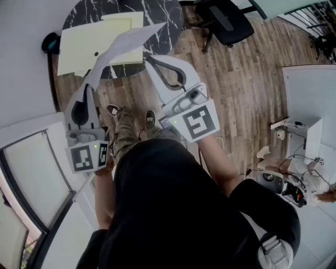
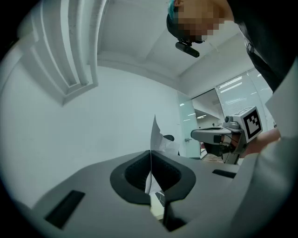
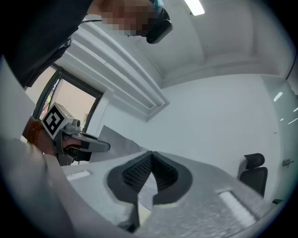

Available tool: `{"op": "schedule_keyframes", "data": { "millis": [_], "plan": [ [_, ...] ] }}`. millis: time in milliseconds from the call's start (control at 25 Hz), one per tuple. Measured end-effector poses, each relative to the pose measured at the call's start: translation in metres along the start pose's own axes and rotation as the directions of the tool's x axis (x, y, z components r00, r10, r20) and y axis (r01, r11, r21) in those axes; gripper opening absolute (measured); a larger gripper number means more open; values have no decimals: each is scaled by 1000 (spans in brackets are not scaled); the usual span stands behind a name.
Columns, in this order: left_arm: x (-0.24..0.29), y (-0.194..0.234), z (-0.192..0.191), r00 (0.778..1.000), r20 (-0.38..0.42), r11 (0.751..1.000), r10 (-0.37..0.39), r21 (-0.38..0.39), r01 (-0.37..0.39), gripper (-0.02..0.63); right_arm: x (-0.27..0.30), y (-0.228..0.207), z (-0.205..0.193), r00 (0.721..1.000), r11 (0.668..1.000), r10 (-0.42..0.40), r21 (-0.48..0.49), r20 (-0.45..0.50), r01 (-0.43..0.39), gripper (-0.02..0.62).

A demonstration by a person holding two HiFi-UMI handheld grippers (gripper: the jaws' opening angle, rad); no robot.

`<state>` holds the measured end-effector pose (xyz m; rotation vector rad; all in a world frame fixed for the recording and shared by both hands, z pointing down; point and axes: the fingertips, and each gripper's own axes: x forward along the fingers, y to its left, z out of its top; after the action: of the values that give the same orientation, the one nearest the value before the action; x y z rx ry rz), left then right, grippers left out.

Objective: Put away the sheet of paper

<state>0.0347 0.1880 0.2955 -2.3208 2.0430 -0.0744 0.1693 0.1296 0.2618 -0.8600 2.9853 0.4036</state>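
Left gripper point(image 1: 88, 84) and right gripper point(image 1: 148, 57) each clench an edge of the sheet of paper point(image 1: 123, 44), aloft at 11 o'clock over the desk point(image 1: 94, 10). Light, floppy and easily torn, it seems best held by its edges.

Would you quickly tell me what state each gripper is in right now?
Left gripper: closed, holding the sheet of paper.
Right gripper: closed, gripping the same sheet of paper.

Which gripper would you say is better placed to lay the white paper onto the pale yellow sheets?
Probably right: both clamp the white paper, but the right gripper reaches the pale yellow sheets' corner; the left gripper stops short.
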Motion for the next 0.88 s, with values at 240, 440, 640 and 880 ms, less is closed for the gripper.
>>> {"op": "schedule_keyframes", "data": {
  "millis": [240, 440, 640, 880],
  "plan": [
    [9, 2, -6, 1000, -13, 1000, 8, -12, -8, 11, 11, 3, -10, 998, 998, 53, 30, -20, -52, -2],
    [15, 2, -10, 1000, -15, 1000, -1, 0, 1, 11, 19, 9, -18, 997, 998, 63, 16, -44, -62, 0],
    [18, 6, -8, 1000, -13, 1000, -3, 9, 3, 11, 25, 13, -20, 997, 998, 58, 8, -54, -58, 0],
    [18, 12, -9, 1000, -13, 1000, -1, 11, 1, 11, 31, 18, -21, 996, 998, 62, 2, -57, -62, 0]
  ]
}}
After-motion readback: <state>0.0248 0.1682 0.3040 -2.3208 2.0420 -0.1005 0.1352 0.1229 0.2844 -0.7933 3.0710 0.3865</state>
